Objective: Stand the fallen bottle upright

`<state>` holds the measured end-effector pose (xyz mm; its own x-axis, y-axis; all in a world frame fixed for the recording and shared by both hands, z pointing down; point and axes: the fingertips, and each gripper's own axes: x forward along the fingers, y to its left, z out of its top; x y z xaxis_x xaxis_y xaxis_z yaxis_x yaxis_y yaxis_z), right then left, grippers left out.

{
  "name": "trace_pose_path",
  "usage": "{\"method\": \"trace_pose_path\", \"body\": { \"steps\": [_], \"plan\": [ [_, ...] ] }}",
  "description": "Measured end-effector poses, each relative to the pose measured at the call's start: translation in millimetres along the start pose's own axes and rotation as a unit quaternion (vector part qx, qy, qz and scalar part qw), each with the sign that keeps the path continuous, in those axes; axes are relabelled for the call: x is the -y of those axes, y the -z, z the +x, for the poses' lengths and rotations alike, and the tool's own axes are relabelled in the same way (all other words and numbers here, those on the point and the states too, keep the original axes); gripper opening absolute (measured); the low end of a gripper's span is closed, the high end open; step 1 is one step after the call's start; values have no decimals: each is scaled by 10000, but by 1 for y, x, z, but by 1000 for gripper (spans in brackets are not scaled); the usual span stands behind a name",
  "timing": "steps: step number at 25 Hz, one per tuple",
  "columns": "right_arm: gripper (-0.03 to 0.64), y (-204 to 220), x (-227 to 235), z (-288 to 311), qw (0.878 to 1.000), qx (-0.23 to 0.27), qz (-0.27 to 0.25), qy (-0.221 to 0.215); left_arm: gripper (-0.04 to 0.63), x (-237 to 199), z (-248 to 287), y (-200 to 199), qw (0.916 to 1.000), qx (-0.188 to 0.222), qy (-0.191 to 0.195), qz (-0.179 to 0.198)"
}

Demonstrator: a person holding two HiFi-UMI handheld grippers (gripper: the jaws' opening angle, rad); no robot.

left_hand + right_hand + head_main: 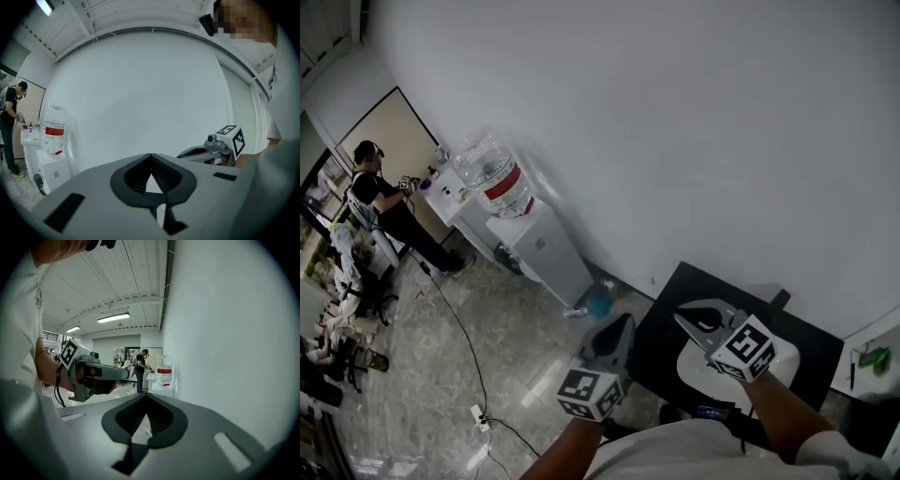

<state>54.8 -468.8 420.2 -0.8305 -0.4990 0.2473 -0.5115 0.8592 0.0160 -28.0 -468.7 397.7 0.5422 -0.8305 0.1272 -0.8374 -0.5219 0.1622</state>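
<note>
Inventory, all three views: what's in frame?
jug: 1, clear with a red label, on top of the dispenser
dispenser: 1, white, against the wall
person: 1, in black, far left
power strip: 1, white, on the floor, with a cable
blue thing: 1, on the floor beside the dispenser, too small to identify
table: 1, black, lower right
green items: right edge, count unclear
left gripper: 1, grey, shut, empty
right gripper: 1, grey, shut, empty

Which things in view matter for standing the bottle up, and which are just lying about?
Job: left gripper, right gripper, both shut and empty; black table. No fallen bottle shows.
Lying about: water dispenser, its jug, floor power strip, person at back.
</note>
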Motion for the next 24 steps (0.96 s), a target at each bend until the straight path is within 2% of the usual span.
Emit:
{"method": "trace_pose_path", "body": {
  "steps": [13,16,24],
  "plan": [
    [2,-21,-5,-14,9997,198,-25,133,8,7,-10,-4,10000,49,-24,-45],
    [2,-30,-13,-17,9995,246,-150,92,6,7,-12,-2,10000,34,-46,-42],
    [2,-43,-15,-16,9991,420,-102,50,6,2,-12,0,9999,79,-47,-67]
  ]
}}
